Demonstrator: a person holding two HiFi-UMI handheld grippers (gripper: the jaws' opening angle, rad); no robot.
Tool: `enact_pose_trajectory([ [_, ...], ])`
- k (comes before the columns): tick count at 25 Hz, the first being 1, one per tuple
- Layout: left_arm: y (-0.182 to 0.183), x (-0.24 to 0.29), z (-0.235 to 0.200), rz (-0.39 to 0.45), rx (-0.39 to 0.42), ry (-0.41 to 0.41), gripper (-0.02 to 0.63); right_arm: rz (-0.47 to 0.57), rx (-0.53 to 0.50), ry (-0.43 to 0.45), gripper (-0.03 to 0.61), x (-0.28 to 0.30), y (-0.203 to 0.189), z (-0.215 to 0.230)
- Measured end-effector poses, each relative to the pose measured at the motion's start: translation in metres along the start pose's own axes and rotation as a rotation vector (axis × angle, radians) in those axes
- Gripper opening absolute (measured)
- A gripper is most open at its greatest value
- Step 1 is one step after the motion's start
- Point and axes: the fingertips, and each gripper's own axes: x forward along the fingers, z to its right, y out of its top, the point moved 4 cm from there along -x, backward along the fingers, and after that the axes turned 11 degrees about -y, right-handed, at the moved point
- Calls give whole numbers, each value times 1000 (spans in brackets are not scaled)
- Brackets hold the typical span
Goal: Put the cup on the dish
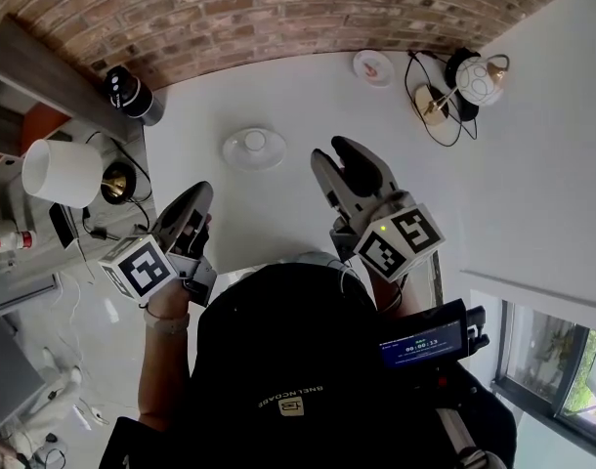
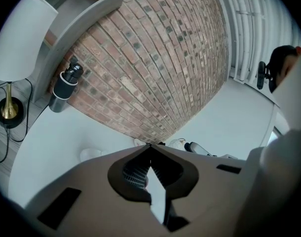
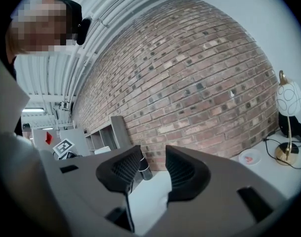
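**Cup sits on the dish, both grippers empty**

Head view: The white cup (image 1: 254, 142) stands in the middle of the dish (image 1: 234, 157) on the white table (image 1: 278, 218), out ahead of both grippers and apart from them. The left gripper (image 1: 202, 191) is held low at the table's near left edge, its fingers together. The right gripper (image 1: 337, 151) is just right of the dish and nearer the person, its two tips a little apart. Neither touches the cup. A dark flask (image 1: 132, 94) stands by the brick wall (image 1: 278, 8) at far left, and a shade lamp (image 1: 59, 172) stands nearer on that side. A small plate (image 1: 373, 66) and a globe lamp (image 1: 479, 79) stand at far right.

Left gripper view: The jaws of the left gripper (image 2: 150, 146) meet at their tips with nothing between them. Beyond them are the wall, the flask (image 2: 64, 85) and the lamp's shade (image 2: 19, 33). A white rounded shape shows just over the jaw's edge, too little of it to name.

Right gripper view: The jaws of the right gripper (image 3: 154, 154) stand narrowly apart and hold nothing. The distant flask (image 3: 143, 172) shows through the gap. The plate (image 3: 250, 156) and the globe lamp (image 3: 288, 100) are at right, before the wall.
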Motion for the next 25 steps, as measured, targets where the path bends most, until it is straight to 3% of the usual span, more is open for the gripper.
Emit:
enact_pose_trajectory([
  [4,0,-2,0,-20,-10,32,6,2,26,-14,161,2,-2,5],
  [15,-1,6,1,-8,-26,-15,6,16,38,-55,161,3,0,16],
  [21,2,4,5,-74,5,80,6,14,37,-57,161,3,0,16],
  [25,-2,7,2,-26,-28,14,6,4,27,-57,161,4,-2,16],
])
